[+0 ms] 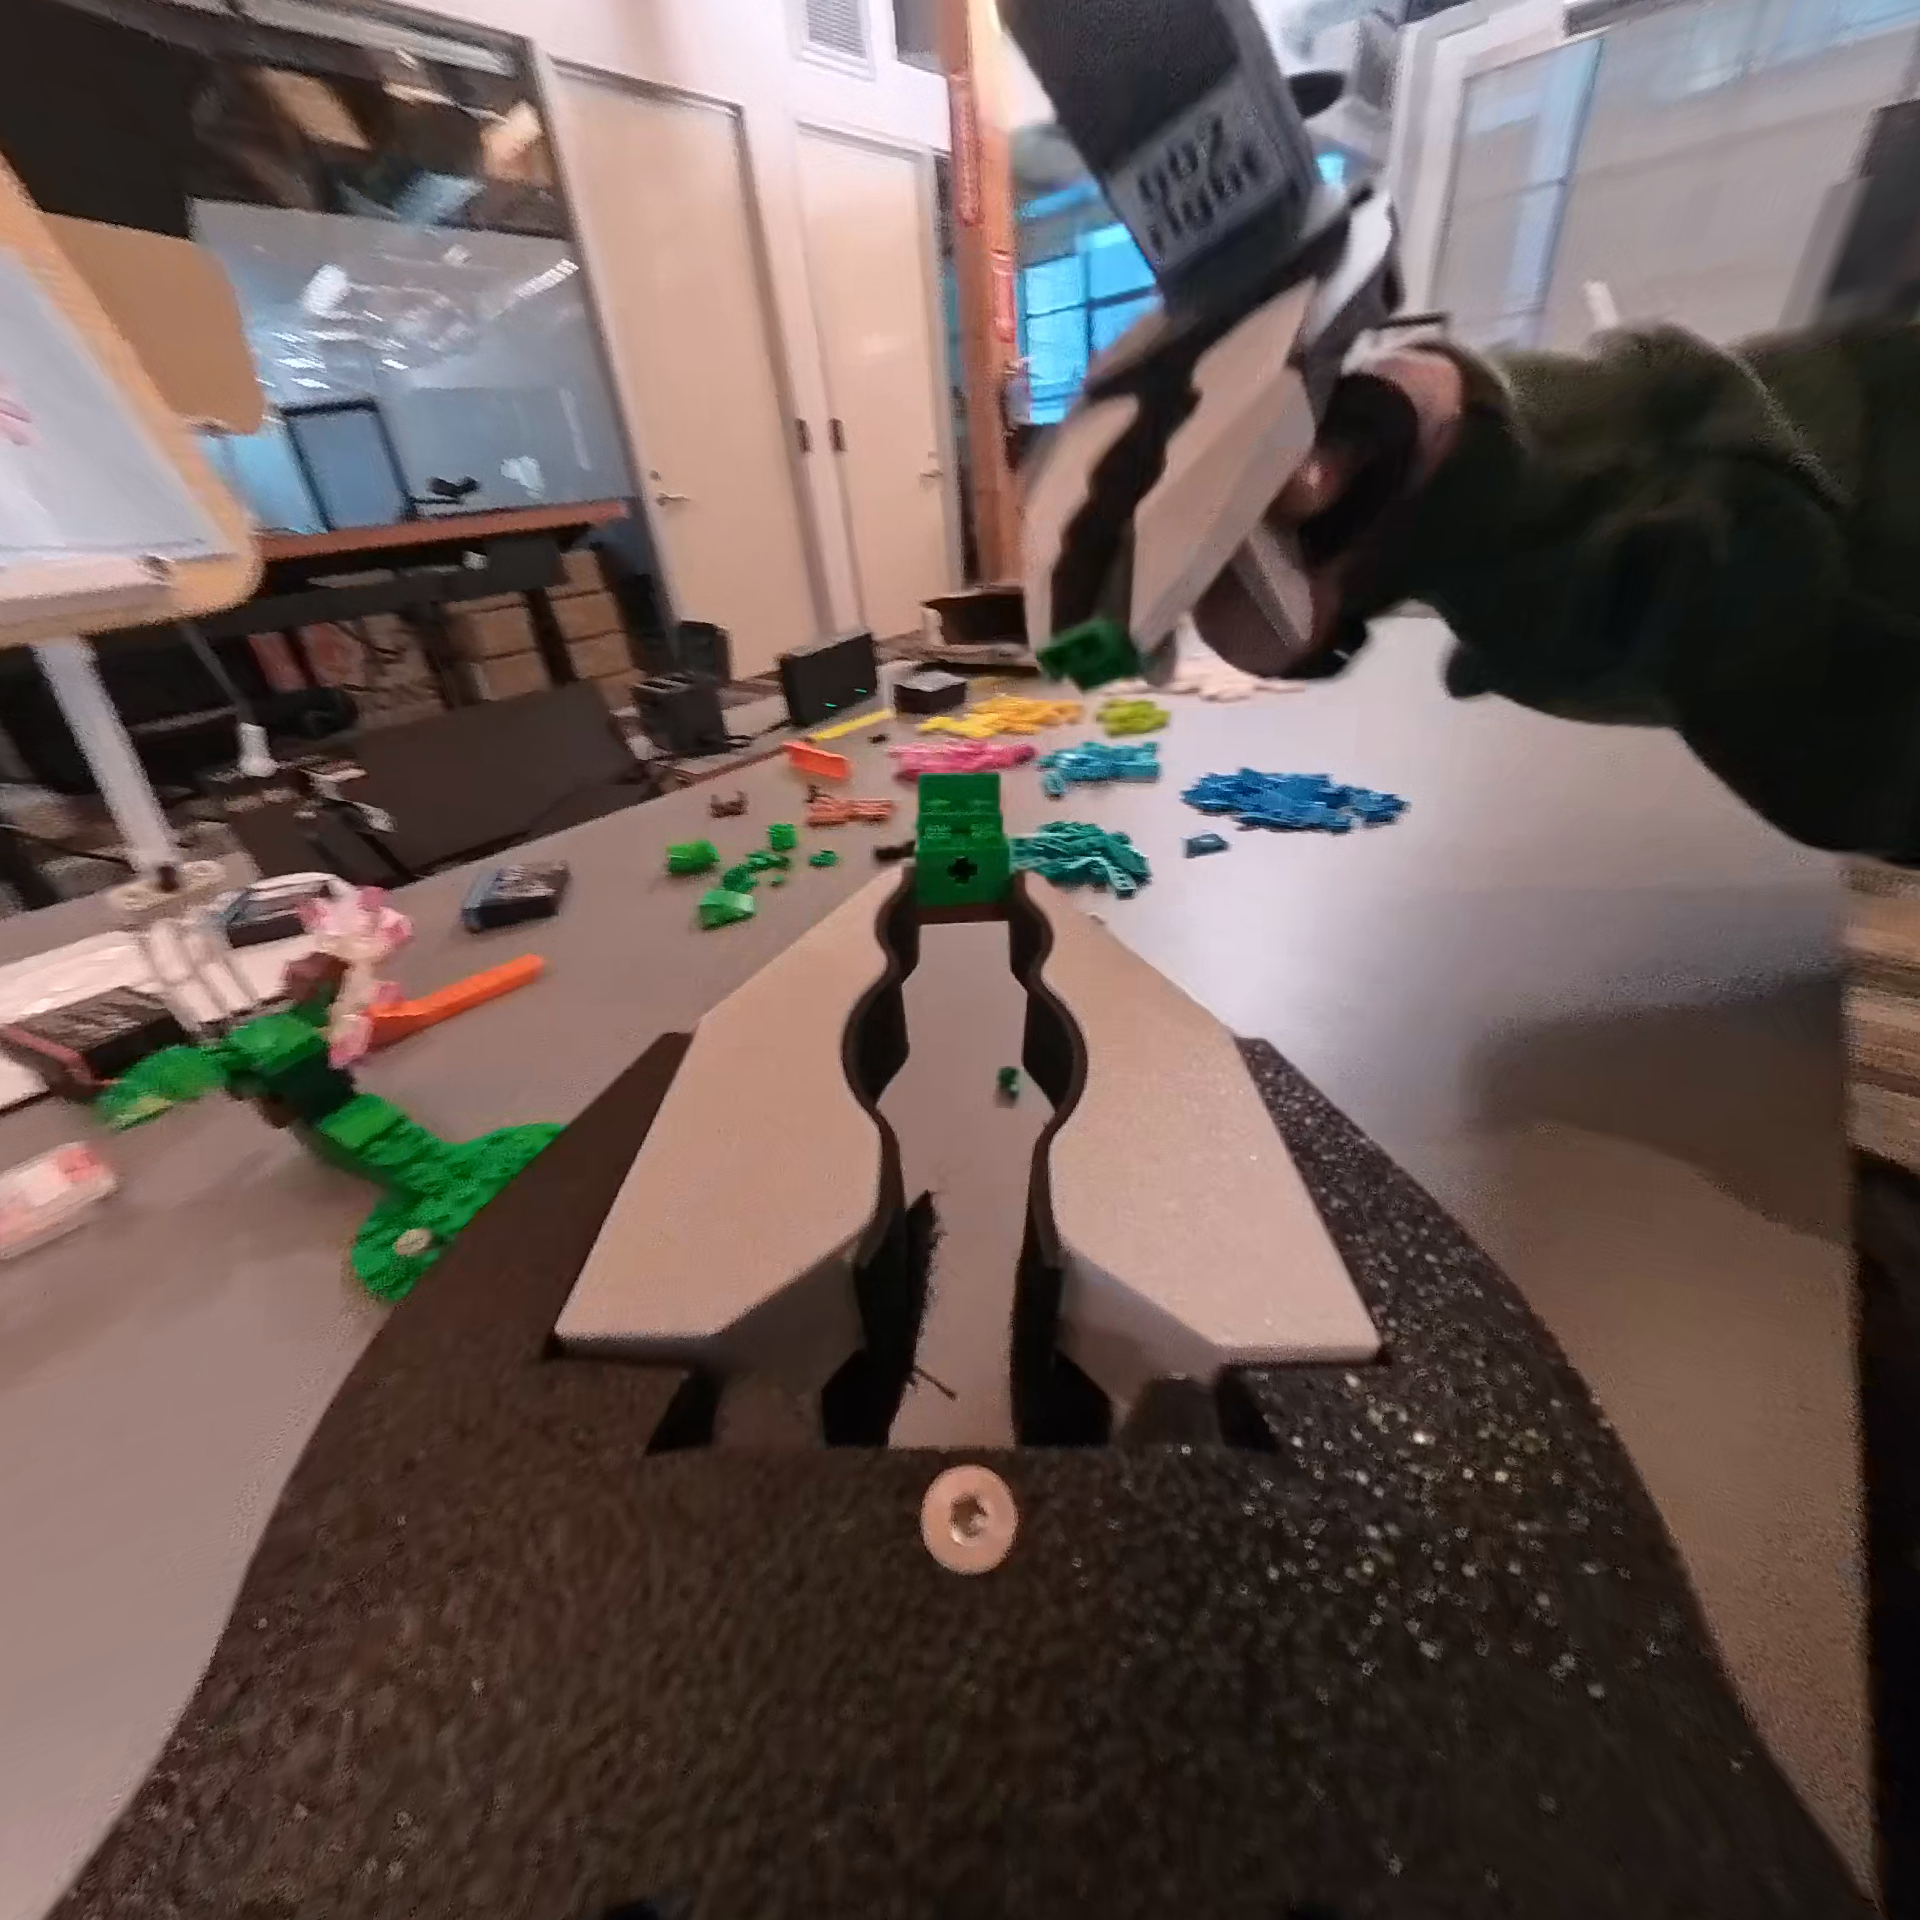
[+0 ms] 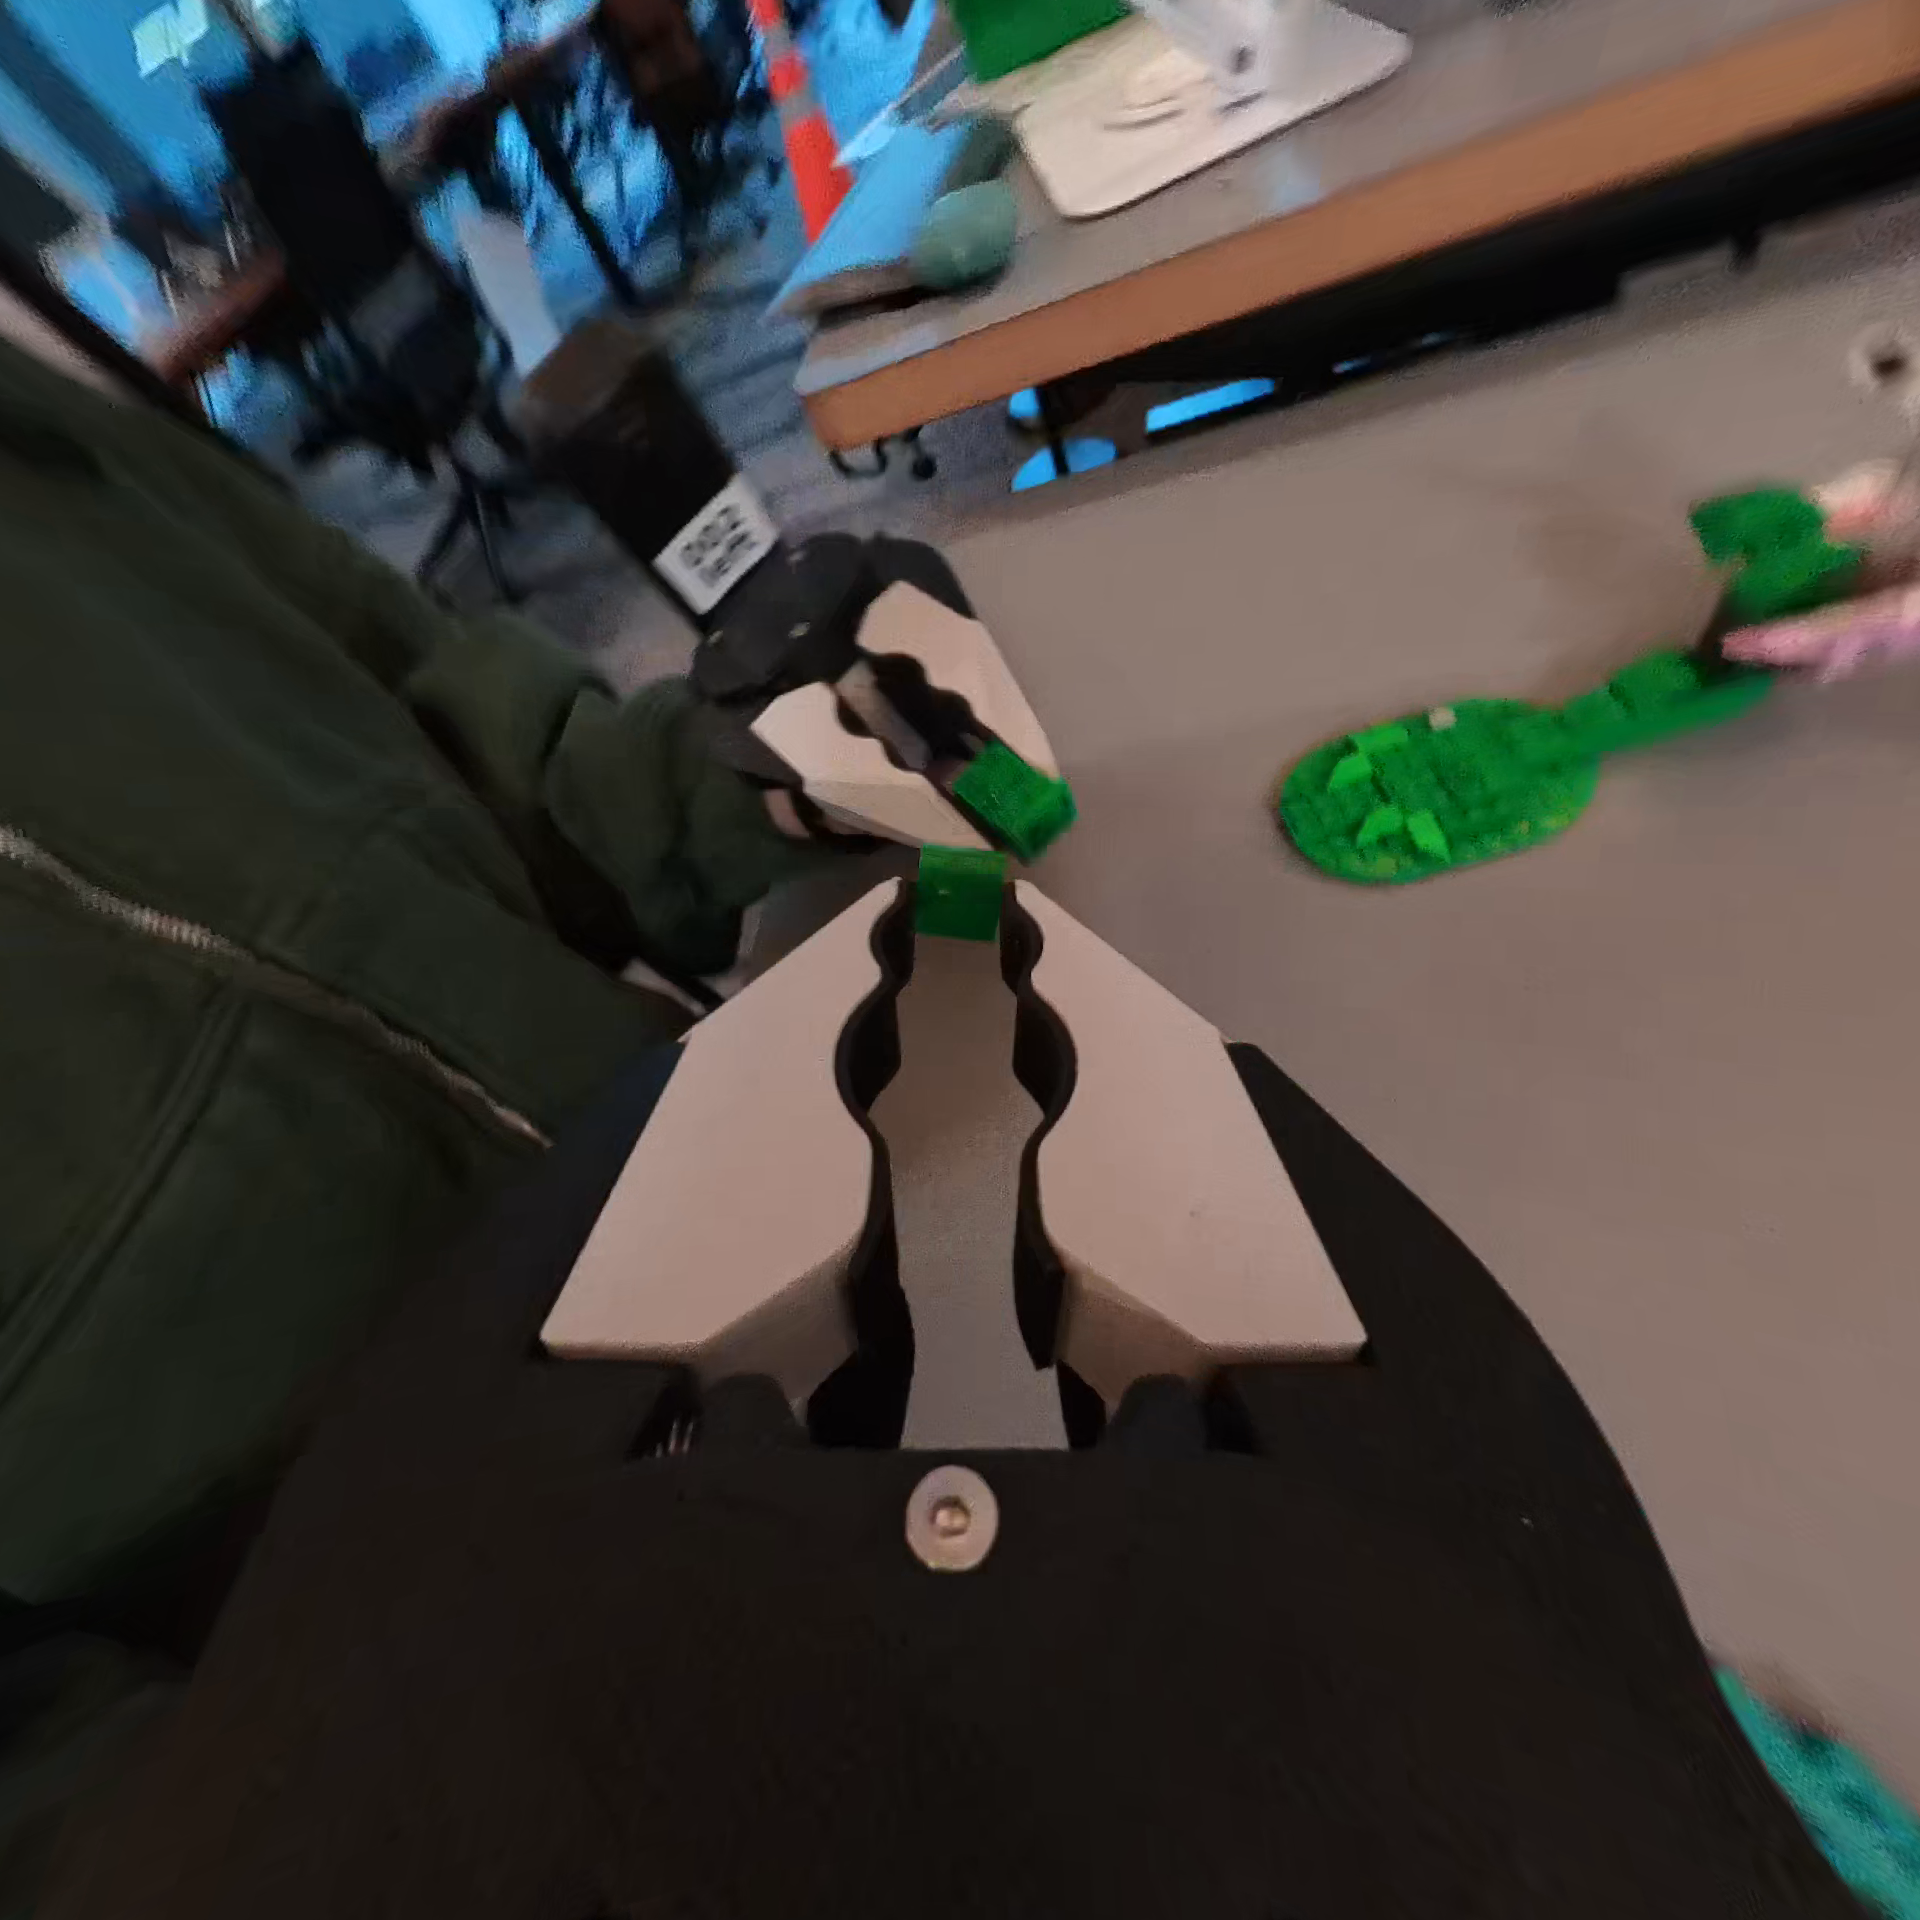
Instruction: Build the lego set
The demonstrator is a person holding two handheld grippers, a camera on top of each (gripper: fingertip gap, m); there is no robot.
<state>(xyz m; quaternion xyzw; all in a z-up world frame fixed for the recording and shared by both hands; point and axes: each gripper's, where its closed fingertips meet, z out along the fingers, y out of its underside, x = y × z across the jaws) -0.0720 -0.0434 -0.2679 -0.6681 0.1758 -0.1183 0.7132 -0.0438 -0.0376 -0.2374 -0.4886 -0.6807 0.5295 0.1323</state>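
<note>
My left gripper [image 1: 961,896] is shut on a small stack of green bricks [image 1: 958,831] and holds it above the grey table [image 1: 1403,1039]. My right gripper [image 1: 1103,667] comes in from the upper right, shut on a single green brick [image 1: 1086,649], higher and apart from the stack. In the right wrist view my right gripper [image 2: 958,914] holds its green brick [image 2: 956,891] just below the left gripper [image 2: 987,805] and its green stack [image 2: 1013,795]. The partly built green model [image 1: 395,1153] with pink and brown parts lies on the table to the left; it also shows in the right wrist view [image 2: 1455,800].
Piles of bricks sorted by colour lie at the back: blue [image 1: 1294,800], teal [image 1: 1081,857], yellow [image 1: 1003,717], pink [image 1: 961,753], loose green [image 1: 743,868]. An orange separator tool [image 1: 457,1003] lies near the model. A person's dark green sleeve [image 1: 1683,561] holds the right gripper. My right fingertips sit around 5 cm from my left ones. My left gripper's tips are some 20 cm from the partly built green model [image 1: 395,1153]. The right camera catches it too, in the right wrist view [image 2: 1591,711].
</note>
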